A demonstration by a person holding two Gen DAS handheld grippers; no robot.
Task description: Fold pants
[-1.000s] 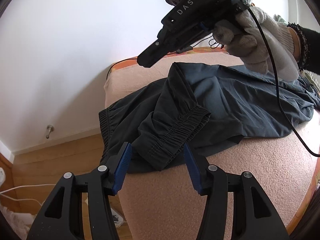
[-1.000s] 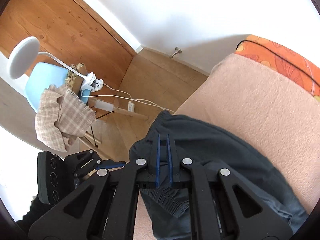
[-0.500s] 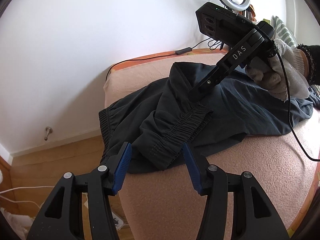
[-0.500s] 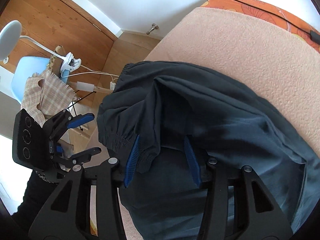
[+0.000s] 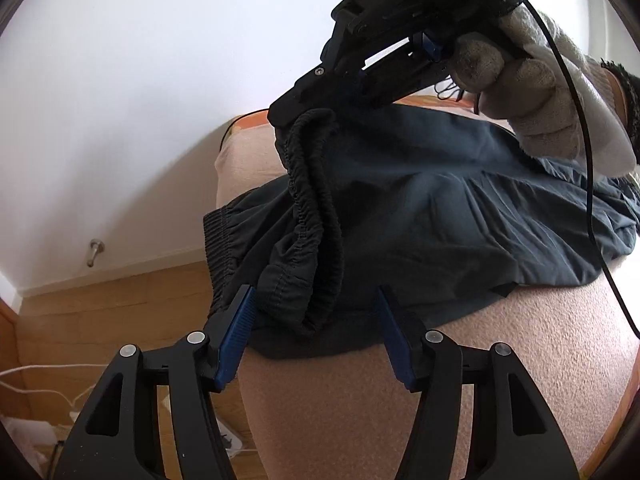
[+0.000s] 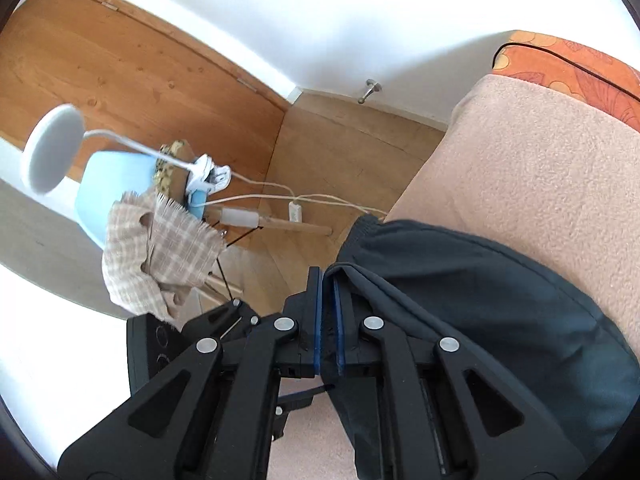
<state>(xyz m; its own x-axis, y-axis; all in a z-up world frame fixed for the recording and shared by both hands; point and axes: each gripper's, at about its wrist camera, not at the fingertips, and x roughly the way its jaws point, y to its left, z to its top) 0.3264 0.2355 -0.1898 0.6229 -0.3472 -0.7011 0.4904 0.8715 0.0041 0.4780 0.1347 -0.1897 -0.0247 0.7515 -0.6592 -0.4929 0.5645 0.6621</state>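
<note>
Pants (image 5: 460,216) hang by the cuff (image 5: 316,216) from the clamped right gripper (image 6: 328,320), the cuff's lower end drooping between the spread left gripper (image 5: 316,336) fingers.

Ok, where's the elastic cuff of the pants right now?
In the left wrist view the elastic cuff hangs lifted above the pink blanket, its top end pinched in the right gripper and its lower end drooping between the open left gripper fingers.
</note>
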